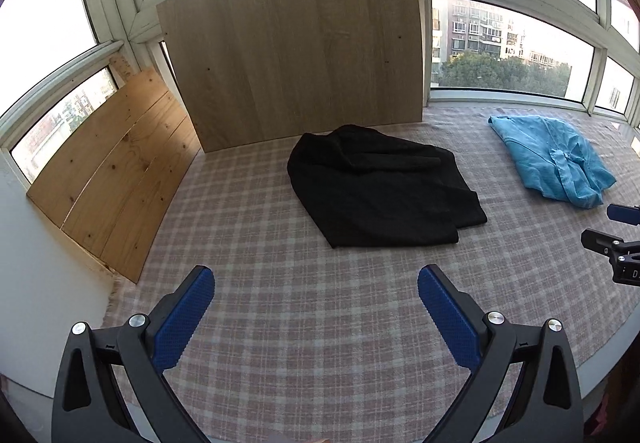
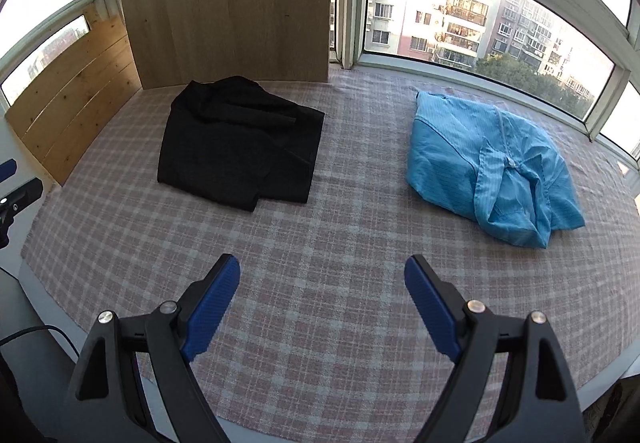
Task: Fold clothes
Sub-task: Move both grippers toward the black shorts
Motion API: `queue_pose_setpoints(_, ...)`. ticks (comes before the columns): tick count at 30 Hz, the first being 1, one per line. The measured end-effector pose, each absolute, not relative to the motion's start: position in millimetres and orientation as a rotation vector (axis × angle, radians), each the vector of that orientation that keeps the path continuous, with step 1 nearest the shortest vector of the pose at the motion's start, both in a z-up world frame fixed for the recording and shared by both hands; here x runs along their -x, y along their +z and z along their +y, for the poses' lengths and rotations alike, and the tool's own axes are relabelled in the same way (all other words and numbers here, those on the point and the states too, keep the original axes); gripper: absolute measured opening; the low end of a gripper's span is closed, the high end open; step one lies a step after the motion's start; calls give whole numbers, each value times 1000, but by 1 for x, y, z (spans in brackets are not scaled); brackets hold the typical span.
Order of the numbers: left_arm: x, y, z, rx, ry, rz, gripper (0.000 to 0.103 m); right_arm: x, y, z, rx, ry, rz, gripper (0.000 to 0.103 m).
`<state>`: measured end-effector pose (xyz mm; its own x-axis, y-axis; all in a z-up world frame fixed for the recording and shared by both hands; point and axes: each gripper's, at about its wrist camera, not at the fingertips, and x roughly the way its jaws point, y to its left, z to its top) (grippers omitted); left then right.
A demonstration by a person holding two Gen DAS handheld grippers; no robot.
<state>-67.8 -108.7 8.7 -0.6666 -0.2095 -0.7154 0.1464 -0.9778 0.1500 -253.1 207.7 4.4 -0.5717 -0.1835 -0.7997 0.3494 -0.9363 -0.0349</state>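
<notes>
Right, both sets of tongs are spread wide with nothing between them. My left tongs [image 1: 316, 279] sit low centre in the left wrist view, and my right tongs [image 2: 322, 269] low centre in the right wrist view, blue pads [image 2: 212, 307] facing each other over bare checked cloth [image 2: 320, 223]. Both hover above the counter, pitched forward and down, side by side; the right tool's tip peeks in at the right edge of the left view, well apart from any fabric.

Outward now: the black garment [image 1: 380, 191] lies crumpled mid-frame in the left view, its far edge just before the tall wooden board [image 1: 292, 55]. The blue garment [image 2: 488, 163] is bunched at right of centre in the right view, near the window [image 2: 480, 15]. The two are well apart, neither touched.

I'd judge no fold is under way; I'm at the approach step. Next calls for picking one garment, reaching forward and pinching two edges or corners to spread it flat. The blue one looks thin and rumpled, so I'd expect it to slip and bunch.
</notes>
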Motion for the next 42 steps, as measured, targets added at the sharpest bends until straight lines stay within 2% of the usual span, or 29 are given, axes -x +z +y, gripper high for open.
queue_pose_setpoints(2,79,26,-117,-1133,-2695,-119,102,277,18,199,-1198,-2525,339,84)
queue_pose_setpoints(6,105,57,-133,-1080,-2673,-111,102,335,42,186,-1090,-2491,335,84)
queue_pose_setpoints(10,128,61,-141,-1074,-2576,-140,102,394,24,165,-1108,-2459,360,84)
queue_pose_setpoints(21,194,-1,-128,-1319,-2530,-131,102,461,-83,139,-1412,-2413,309,84)
queue_pose_setpoints(28,243,-59,-129,-1462,-2531,-176,102,481,-103,129,-1459,-2418,310,84)
queue_pose_setpoints(31,262,-78,-137,-1510,-2530,-132,102,490,-108,124,-1470,-2448,356,84)
queue_pose_setpoints(42,301,-115,-141,-1489,-2508,-139,102,496,-117,114,-1495,-2454,361,84)
